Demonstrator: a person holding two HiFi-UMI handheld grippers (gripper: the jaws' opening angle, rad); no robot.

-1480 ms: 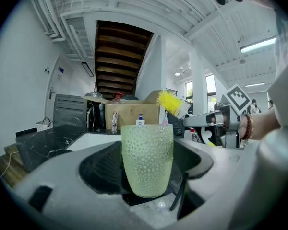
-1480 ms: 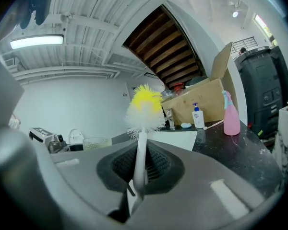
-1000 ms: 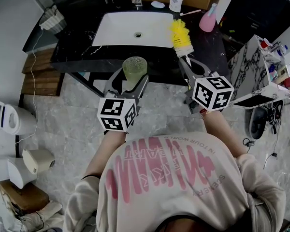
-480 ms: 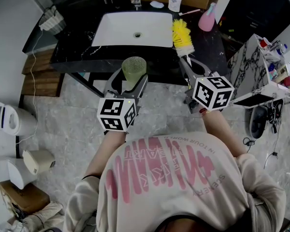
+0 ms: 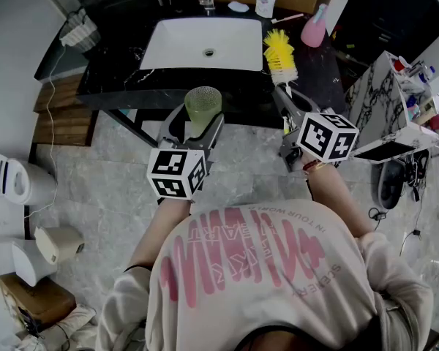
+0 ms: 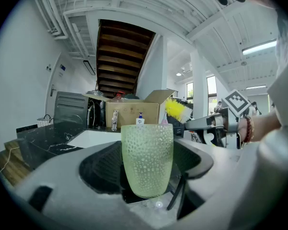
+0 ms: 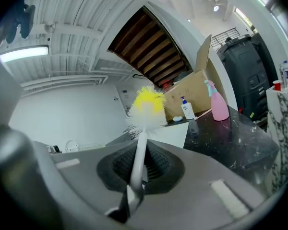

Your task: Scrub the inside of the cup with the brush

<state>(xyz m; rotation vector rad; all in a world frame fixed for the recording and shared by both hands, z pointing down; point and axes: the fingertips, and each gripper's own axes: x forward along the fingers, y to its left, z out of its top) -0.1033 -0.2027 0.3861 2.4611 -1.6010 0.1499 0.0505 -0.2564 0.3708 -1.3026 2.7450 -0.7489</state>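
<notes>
The left gripper (image 5: 197, 128) pinches the upright cup (image 5: 203, 102), and the right gripper (image 5: 286, 99) pinches the brush (image 5: 281, 53) off to its right.

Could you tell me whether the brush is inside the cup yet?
Out: the brush is held apart, to the right of the cup.

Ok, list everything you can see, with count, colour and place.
Dimpled translucent cup: one, pale green, upright in left gripper.
Bristle brush, white handle: one, yellow and white, handle in right gripper.
Marble counter: one, black, ahead of person.
Rectangular sink: one, white, set in counter.
Spray bottle: one, pink, counter's right rear.
Pump bottle: one, white, blue top, behind sink.
Left gripper: one, grey, shut on cup.
Right gripper: one, grey, shut on brush handle.
Sweatshirt: one, pale with pink print, on the person.
</notes>
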